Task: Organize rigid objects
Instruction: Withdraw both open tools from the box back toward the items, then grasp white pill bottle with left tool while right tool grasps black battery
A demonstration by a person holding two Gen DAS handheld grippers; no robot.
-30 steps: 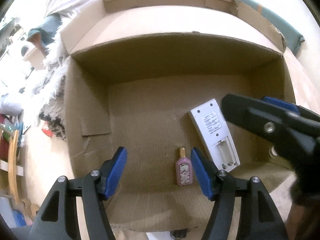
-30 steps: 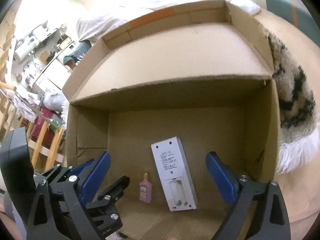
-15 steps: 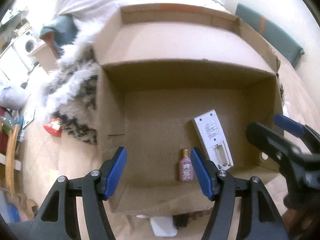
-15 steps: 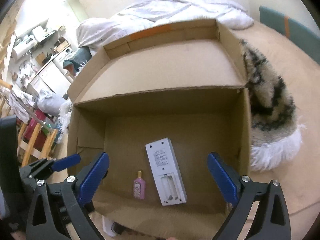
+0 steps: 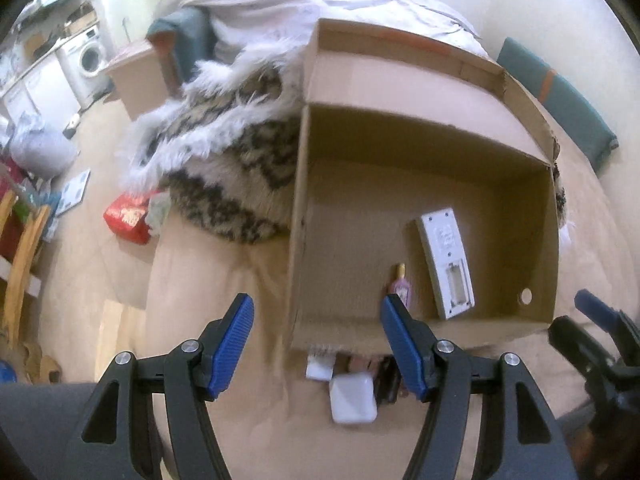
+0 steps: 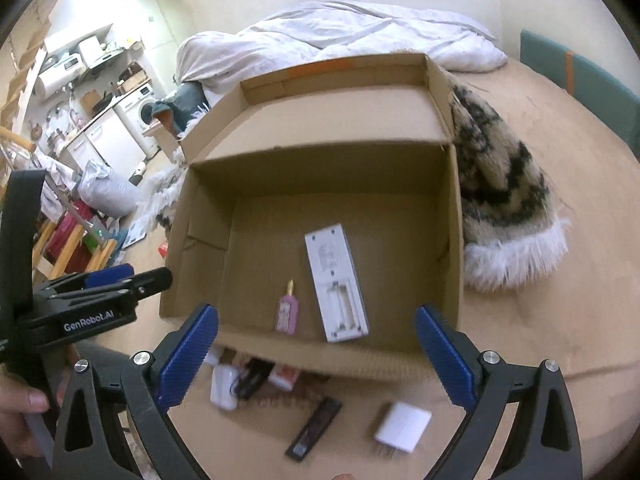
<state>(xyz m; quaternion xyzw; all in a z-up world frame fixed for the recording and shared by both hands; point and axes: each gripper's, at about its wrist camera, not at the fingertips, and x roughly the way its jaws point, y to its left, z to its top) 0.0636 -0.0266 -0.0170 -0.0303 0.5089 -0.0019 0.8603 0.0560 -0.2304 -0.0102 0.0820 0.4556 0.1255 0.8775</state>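
Both views had drawn back from the cardboard box [image 6: 452,216], baring loose items on the bed below its front edge. At nine o'clock my left hand-held gripper [image 5: 316,344] stood half open, empty. In the box, the pink bottle [image 6: 287,312] lay just beside the white remote [image 6: 336,280], already sorted. At six o'clock my right hand-held gripper [image 6: 316,356] gaped wide over the black remote [image 6: 314,428] and white adapter [image 6: 403,426], probably next.

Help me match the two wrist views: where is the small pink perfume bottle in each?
Left wrist view: pink perfume bottle lies low in the cardboard box, just above the left tool's right finger.
Right wrist view: it lies near the box's front edge, lower centre.
Shared landmark: the white remote lying immediately to its right.
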